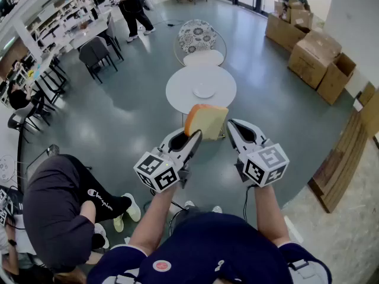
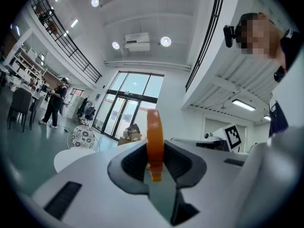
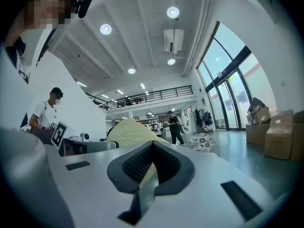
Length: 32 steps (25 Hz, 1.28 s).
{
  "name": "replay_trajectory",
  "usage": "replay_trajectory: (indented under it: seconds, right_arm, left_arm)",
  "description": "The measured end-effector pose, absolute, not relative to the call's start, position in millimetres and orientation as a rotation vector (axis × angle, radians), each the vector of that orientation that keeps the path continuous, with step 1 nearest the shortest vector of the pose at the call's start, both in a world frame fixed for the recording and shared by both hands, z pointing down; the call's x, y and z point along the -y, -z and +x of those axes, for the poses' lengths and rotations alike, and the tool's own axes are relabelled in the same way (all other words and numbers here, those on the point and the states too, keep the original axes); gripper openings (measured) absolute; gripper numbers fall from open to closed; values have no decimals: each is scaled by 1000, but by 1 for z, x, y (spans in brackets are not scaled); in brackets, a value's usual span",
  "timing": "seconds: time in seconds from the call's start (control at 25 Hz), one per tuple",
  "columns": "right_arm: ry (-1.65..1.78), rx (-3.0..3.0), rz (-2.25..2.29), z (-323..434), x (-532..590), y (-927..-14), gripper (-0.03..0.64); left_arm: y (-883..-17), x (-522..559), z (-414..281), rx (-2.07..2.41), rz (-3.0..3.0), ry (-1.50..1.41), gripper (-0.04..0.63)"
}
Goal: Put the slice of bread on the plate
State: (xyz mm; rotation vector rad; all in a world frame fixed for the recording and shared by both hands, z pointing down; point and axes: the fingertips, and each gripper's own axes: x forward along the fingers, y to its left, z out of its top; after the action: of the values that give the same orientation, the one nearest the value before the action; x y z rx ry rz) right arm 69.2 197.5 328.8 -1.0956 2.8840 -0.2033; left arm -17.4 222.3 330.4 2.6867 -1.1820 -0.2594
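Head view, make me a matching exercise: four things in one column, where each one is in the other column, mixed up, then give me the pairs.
Things:
1. slice of bread
2. plate
3. patterned chair
4. cardboard boxes

Places:
A. at the view's upper right
B. on the round white table
C. held in the fingers of the left gripper
D. beyond the table, farther from the person

Pairs: 1-C, 2-B, 3-D, 4-A

Bread slice (image 1: 210,120) corner hidden in left gripper (image 1: 193,137), plate (image 1: 204,91) too small for detail (white on white)
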Motion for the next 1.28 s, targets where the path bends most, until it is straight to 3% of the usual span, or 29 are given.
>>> replay_trajectory:
  seconds: [1.28]
  right_arm:
    - [237,-2899,-1077,86,-150,-338,5]
  left_arm:
    - [-341,-179,-2,1218,2641,228,95]
